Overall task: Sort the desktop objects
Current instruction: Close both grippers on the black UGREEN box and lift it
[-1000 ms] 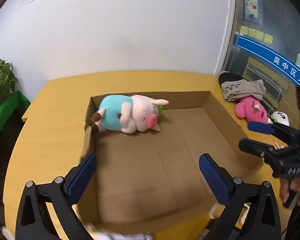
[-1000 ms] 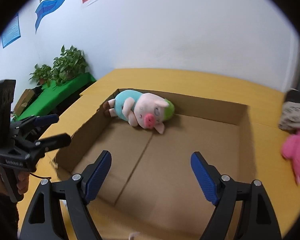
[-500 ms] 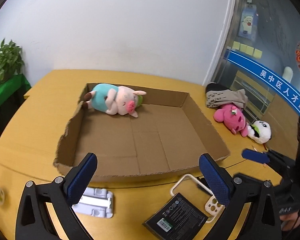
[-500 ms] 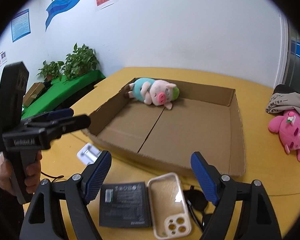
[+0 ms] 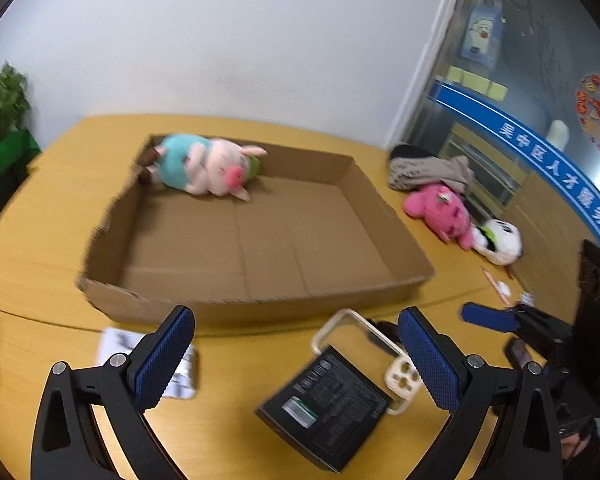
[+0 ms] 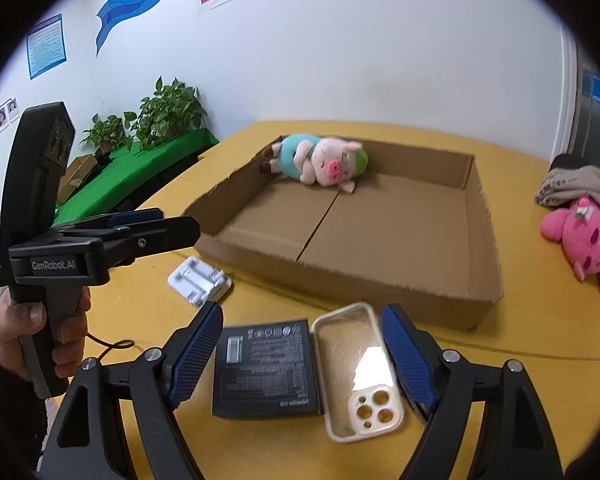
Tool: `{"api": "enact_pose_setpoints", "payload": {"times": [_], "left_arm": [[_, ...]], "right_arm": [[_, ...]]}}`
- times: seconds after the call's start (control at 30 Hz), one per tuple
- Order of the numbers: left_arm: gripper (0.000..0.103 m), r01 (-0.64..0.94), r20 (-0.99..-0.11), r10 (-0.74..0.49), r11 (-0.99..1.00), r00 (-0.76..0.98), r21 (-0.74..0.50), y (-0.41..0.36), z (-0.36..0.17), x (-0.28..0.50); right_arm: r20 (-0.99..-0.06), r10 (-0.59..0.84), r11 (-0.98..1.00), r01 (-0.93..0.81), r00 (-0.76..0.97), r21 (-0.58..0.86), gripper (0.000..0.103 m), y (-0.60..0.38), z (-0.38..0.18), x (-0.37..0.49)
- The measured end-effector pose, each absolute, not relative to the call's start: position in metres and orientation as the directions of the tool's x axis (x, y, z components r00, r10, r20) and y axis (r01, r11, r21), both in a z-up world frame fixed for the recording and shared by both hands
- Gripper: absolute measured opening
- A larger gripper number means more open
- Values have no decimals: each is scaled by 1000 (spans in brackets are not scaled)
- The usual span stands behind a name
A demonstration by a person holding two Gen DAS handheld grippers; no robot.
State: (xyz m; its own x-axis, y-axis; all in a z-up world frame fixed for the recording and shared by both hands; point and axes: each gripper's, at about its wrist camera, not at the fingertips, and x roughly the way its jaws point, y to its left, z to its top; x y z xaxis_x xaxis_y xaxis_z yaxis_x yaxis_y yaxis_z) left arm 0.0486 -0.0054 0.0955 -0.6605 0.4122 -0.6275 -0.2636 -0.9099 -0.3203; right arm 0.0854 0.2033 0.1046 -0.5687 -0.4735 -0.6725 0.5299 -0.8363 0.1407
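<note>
A pig plush [image 6: 320, 160] lies in the far left corner of the cardboard tray [image 6: 480, 216]. Near the table's [image 6: 540, 332] near edge, a black box [image 6: 264, 368] and clear phone case [image 6: 356, 368] lie side by side between the right gripper's [image 6: 302, 356] spread jaws.

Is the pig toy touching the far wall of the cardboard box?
Touching. In the right wrist view the pig toy lies against the box's far wall, with no gap showing.

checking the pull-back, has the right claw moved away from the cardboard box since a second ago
Yes. The right claw has backed out of the cardboard box and now hangs open over the black box and phone case.
</note>
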Motion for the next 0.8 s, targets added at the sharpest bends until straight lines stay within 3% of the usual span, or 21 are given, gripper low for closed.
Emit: {"api": "enact_pose_setpoints", "payload": {"times": [0.4, 0.53, 0.8], "left_arm": [[94, -338, -693, 557, -830, -457, -445, 11, 28, 35], [83, -332, -728, 566, -822, -388, -463, 17, 0, 31], [82, -285, -772, 515, -856, -374, -432, 15, -23, 32]], "right_arm": [[-764, -537, -758, 603, -358, 250, 82, 193, 22, 103], [-775, -530, -745, 625, -344, 233, 82, 182, 4, 108], [-763, -549, -724, 650, -341, 231, 85, 165, -12, 116]]}}
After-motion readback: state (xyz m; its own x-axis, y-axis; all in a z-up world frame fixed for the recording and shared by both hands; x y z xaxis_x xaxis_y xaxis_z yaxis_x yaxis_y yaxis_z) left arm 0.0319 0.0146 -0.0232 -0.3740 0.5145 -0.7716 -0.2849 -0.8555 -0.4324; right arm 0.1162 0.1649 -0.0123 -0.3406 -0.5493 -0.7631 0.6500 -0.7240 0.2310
